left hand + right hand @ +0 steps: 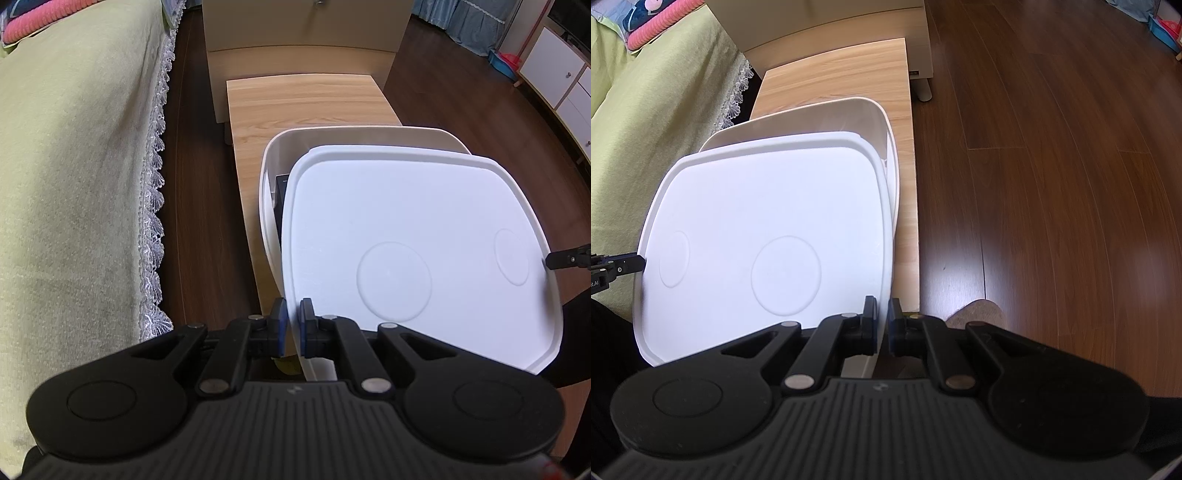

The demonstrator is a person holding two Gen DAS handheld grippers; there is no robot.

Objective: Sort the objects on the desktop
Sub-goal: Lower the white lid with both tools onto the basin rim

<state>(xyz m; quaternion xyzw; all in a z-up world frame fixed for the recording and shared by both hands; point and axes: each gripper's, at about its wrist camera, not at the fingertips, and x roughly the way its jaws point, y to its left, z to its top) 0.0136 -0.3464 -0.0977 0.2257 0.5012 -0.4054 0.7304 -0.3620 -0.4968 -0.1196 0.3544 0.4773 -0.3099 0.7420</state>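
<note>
White plastic storage box (271,206) sits at the near end of the narrow light-wood desk (306,103); flat white lid (406,229) held above it, askew, not seated; left gripper (293,323) and right gripper (882,321) each clamped on opposite lid edges; dark object (280,195) already inside; closing remains.

Dark wood floor (1052,166), green-covered sofa (74,166) (lace-edged), pale wooden table (306,103).

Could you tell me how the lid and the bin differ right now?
The lid is flat and held tilted above the bin, which is deep and rests on the wooden table. Both grippers, left and right, clamp the lid's edges; neither touches the bin. Both are white plastic with rounded corners.
</note>
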